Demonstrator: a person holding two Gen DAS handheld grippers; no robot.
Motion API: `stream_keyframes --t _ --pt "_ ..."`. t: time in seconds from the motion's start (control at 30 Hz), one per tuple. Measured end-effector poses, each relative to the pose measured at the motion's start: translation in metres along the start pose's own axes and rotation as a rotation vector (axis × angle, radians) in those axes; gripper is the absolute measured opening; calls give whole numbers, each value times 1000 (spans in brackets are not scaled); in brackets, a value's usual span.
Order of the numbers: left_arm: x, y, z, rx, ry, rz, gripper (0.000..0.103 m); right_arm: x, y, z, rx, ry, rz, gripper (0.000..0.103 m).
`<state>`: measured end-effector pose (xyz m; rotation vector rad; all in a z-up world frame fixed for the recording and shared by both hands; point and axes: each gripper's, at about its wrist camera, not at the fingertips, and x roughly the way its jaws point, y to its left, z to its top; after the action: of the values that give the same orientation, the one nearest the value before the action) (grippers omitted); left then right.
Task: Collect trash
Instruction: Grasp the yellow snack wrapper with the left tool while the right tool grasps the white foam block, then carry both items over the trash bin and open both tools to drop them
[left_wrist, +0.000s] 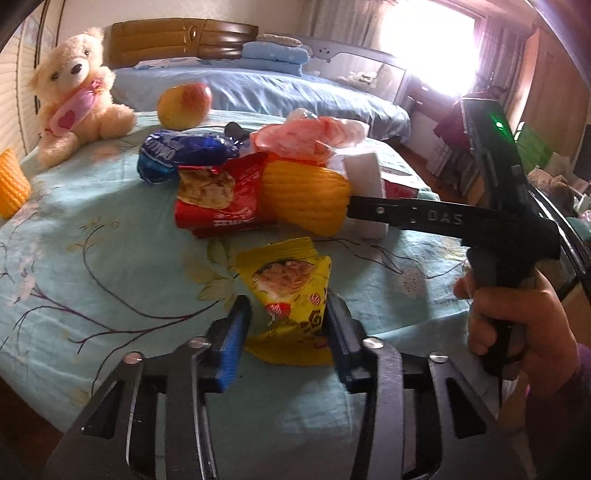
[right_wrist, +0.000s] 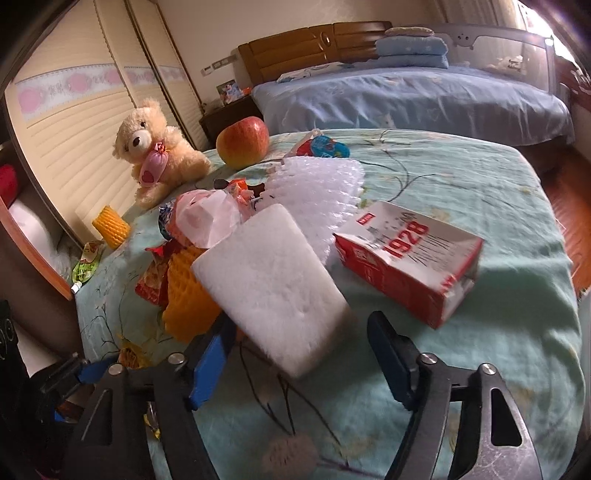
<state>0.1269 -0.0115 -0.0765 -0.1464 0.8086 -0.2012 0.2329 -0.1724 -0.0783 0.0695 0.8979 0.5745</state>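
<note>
A yellow snack packet (left_wrist: 291, 295) lies on the floral cloth between the fingers of my left gripper (left_wrist: 288, 317), which is open around it. Behind it lie a red snack bag (left_wrist: 218, 199), a yellow foam net (left_wrist: 306, 195), a blue wrapper (left_wrist: 177, 155) and a pink plastic bag (left_wrist: 310, 136). My right gripper (right_wrist: 299, 350) is open, its fingers on either side of a white foam block (right_wrist: 269, 280). The same gripper (left_wrist: 354, 210) reaches in from the right in the left wrist view. A red and white carton (right_wrist: 410, 254) and white foam netting (right_wrist: 317, 188) lie beside the block.
A teddy bear (left_wrist: 74, 92) and an apple (left_wrist: 184, 105) sit at the far side of the round table (right_wrist: 480, 177). A second yellow foam net (right_wrist: 110, 225) and a green pouch (right_wrist: 86, 267) lie at the left edge. A bed (right_wrist: 406, 96) stands behind.
</note>
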Motion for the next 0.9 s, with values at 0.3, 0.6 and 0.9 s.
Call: stream_keyframes --t 0.3,0.6,0.9 --pt "1 -20 8 60 -16 -33 24 -23 -6 -14 49 -38 32 55" --pt "7 -63 23 137 -27 -118 24 -76 -42 -40 168 -109 -50 55" --pt "23 -117 31 224 -28 -172 24 -120 -94 -68 291 -165 -171 55"
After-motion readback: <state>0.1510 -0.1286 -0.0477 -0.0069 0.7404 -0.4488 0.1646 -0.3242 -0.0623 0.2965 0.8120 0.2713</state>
